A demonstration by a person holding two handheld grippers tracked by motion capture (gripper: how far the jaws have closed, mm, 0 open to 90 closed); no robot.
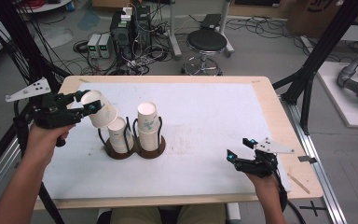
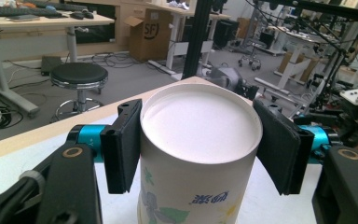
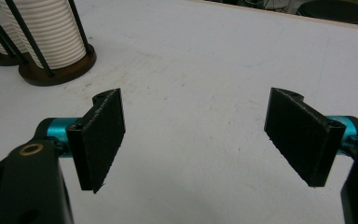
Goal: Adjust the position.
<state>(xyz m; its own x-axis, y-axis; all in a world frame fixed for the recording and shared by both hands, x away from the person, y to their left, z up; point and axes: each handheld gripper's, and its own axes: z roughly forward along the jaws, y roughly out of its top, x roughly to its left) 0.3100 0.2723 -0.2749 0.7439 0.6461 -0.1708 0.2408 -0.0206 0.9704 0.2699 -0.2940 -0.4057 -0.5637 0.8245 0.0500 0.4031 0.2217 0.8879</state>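
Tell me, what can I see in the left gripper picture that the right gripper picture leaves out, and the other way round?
The left gripper view alone has a paper cup clamped between two black pads, with a black stool and a cardboard box behind. The right gripper view alone has open pads with nothing between them, and a ribbed cup stack in a dark wooden holder. Both share the white tabletop.

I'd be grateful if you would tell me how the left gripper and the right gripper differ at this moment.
The left gripper is shut on a paper cup, while the right gripper is open with nothing between its jaws. The left gripper is raised beside the cup holder; the right gripper sits low over the white table, away from the holder. Both have black jaws on blue mounts.
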